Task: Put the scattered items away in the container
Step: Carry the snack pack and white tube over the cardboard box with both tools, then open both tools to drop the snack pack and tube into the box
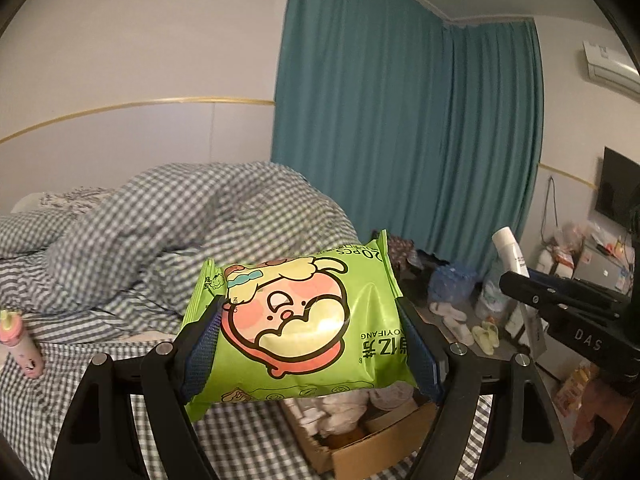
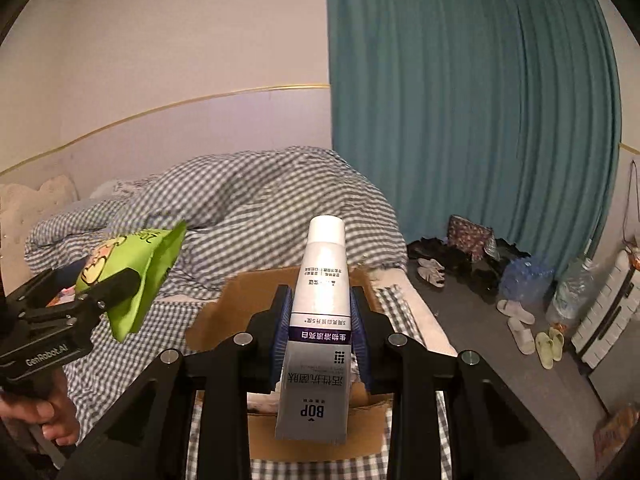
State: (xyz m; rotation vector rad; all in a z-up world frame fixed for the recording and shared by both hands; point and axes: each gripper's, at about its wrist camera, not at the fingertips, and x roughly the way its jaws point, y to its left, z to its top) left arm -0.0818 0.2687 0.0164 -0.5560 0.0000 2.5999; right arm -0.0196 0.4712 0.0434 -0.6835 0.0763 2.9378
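Right tool (image 2: 320, 328): I grip the tube (image 2: 320, 312) above the box (image 2: 224, 304).
Left tool (image 2: 116, 280): I clamp the green pack (image 2: 140, 272).

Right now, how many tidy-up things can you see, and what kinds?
Green wipes packs: 1, in the left gripper
White tubes: 1, in the right gripper
Pink bottles: 1, on the bed
Cardboard boxes: 1
Total: 4

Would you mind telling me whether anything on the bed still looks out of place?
Yes: a pink bottle lies loose on the checked bedsheet, away from the cardboard box. The green wipes pack and toothpaste tube are both gripped, not yet boxed.
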